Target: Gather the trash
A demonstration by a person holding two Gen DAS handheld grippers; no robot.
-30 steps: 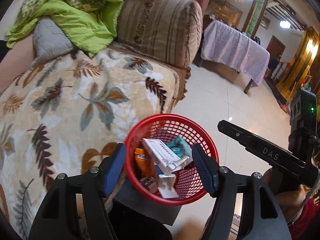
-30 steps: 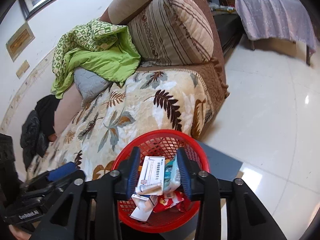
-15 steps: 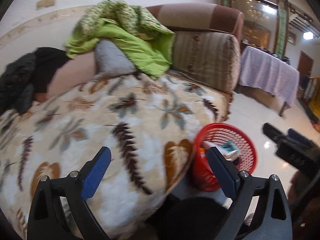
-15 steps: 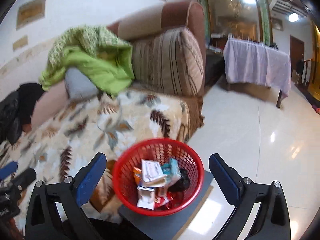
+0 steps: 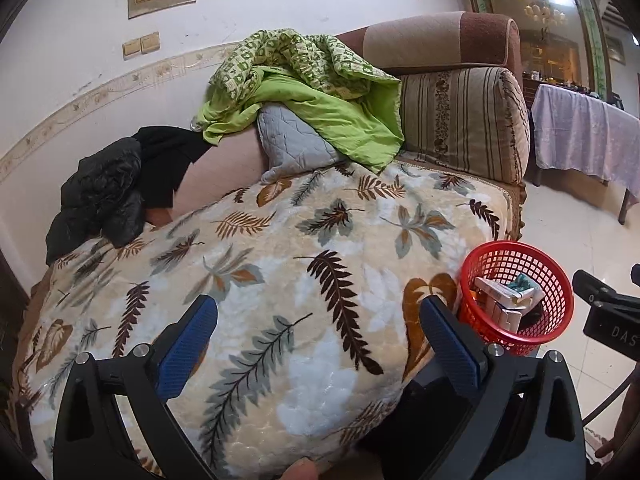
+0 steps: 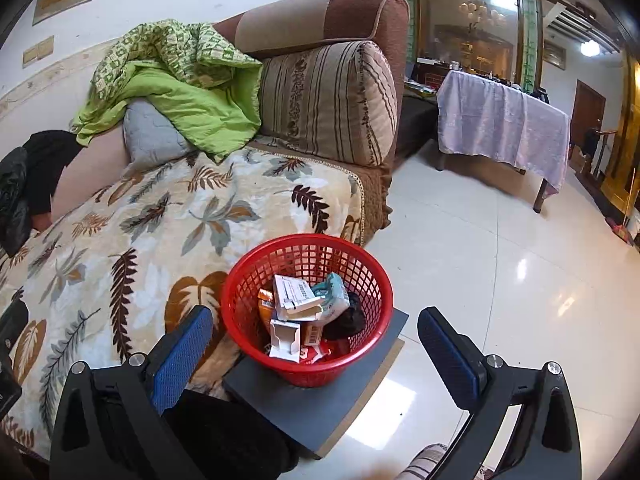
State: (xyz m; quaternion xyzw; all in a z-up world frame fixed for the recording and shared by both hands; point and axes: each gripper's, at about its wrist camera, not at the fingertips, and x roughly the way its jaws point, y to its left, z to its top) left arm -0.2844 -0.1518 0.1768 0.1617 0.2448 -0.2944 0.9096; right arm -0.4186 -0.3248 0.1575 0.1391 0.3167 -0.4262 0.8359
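— Red mesh wastebasket (image 6: pixel 307 308) looks well stocked: a white carton (image 6: pixel 294 296), a teal packet (image 6: pixel 334 294), an orange wrapper (image 6: pixel 265 308), a torn white box (image 6: pixel 285 338) and something black (image 6: pixel 350 318) all lie inside it. It stands on a grey board (image 6: pixel 316 400) on the tiled floor, just beside the front edge of the sofa.

— So is the collecting finished?

— Close to it, I'd judge. The leaf-patterned blanket (image 5: pixel 280 280) over the seat shows no loose litter in either view. What lies beyond the frame edges, I can't say.

— And the tongs?

— The left gripper (image 5: pixel 318 344) has its blue pads spread wide over the blanket with nothing between them. The right gripper (image 6: pixel 316 354) is also spread wide; the basket shows between its pads, but neither pad touches it. Both sets of jaws have just been opening.

— What does each camera add?

— The right wrist view looks down into the basket, so its contents read clearly, and it shows the shiny floor and the table under a lilac cloth (image 6: pixel 504 128). The left wrist view catches only the basket's rim and a few items at its right side, but it takes in far more of the sofa: the black jacket (image 5: pixel 104 196) heaped at the far end, the green quilt (image 5: pixel 304 96) over a grey pillow (image 5: pixel 292 144), and part of the other gripper at the right edge.
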